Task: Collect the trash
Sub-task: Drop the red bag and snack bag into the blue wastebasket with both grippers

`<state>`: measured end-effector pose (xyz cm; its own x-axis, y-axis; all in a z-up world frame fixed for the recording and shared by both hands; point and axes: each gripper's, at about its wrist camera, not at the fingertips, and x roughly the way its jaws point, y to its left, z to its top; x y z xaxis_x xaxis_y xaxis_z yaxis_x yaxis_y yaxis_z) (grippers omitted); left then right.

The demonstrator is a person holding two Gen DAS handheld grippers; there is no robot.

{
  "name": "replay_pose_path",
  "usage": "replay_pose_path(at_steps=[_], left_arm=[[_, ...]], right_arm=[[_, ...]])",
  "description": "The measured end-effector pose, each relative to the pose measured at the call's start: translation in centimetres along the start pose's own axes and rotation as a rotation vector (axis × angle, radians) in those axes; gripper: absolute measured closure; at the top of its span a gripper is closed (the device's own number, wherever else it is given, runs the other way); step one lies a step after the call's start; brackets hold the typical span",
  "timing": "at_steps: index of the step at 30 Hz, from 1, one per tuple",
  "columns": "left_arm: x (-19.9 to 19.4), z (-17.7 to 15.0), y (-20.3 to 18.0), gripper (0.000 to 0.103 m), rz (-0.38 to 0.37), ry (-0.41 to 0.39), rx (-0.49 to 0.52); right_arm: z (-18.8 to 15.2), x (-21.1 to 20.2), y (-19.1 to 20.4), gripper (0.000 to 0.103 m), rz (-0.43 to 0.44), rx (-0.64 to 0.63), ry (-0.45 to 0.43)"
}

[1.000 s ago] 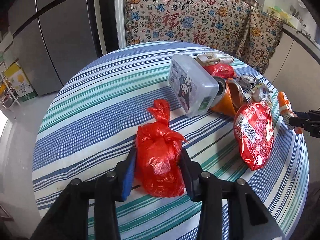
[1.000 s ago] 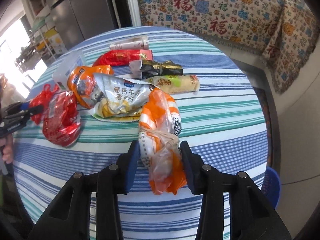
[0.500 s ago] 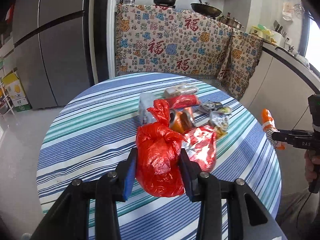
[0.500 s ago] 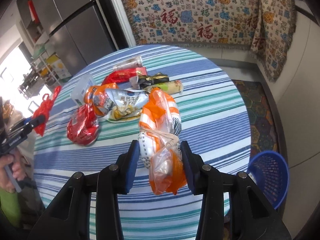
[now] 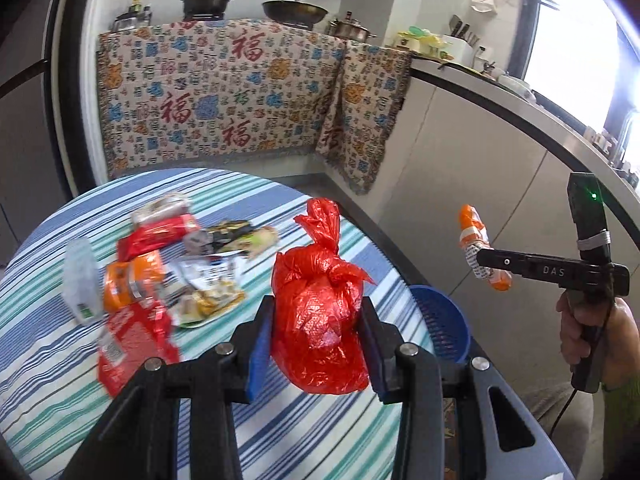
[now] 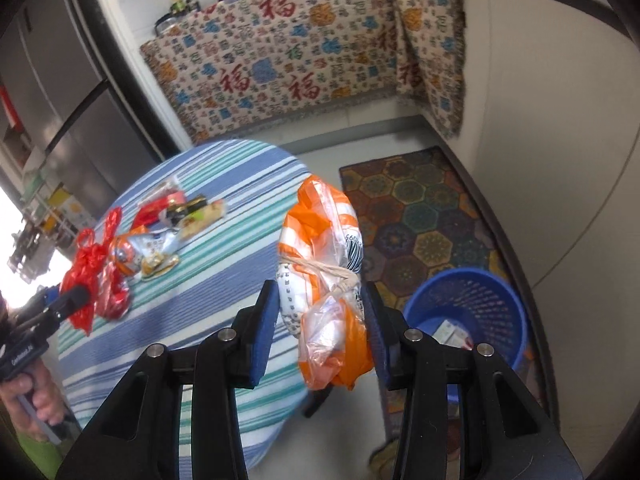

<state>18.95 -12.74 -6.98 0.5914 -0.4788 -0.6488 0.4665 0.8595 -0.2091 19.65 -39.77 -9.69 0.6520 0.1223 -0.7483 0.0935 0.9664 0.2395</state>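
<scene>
Presently both claws pinch tied bags above the tabletop (image 5: 48, 392).
Left claw (image 5: 316, 344) grips red bag (image 5: 320, 316); right claw (image 6: 320, 322) grips orange bag (image 6: 324, 280); slack plastic may slip short of blue basket (image 6: 472, 300).

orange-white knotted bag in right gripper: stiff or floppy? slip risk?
Probably floppy: the orange-white bag is thin crinkled film, its tail sagging below the right gripper. Likely light and squashy. Slick film may slip; the string tied round it could help.

Table wrappers (image 5: 160, 272) blurred; unreadable
</scene>
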Motion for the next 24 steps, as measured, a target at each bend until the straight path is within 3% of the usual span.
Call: replay_pose_path(at_steps=[5,11,18,24], left_arm=[[4.9,1.4,-6.8,0.063,-0.089,0.043,0.053],[11.9,1.8,-13.3,0.063,-0.132,0.117,0.1],[19.3,0.7,-17.5,0.063,-0.187,0.197,0.107],[23.1,0.1,-20.0,0.063,-0.174,0.228,0.136]], right_arm=[[-0.2,-0.8,-6.3,0.061,-0.075,0.092,-0.006],[-0.4,0.2,-13.5,0.061,-0.135,0.207,0.015],[-0.9,3.0,-18.7,0.061,-0.159,0.289,0.056],[-1.8,4.7,-21.4,0.06,-0.136,0.349,0.056]])
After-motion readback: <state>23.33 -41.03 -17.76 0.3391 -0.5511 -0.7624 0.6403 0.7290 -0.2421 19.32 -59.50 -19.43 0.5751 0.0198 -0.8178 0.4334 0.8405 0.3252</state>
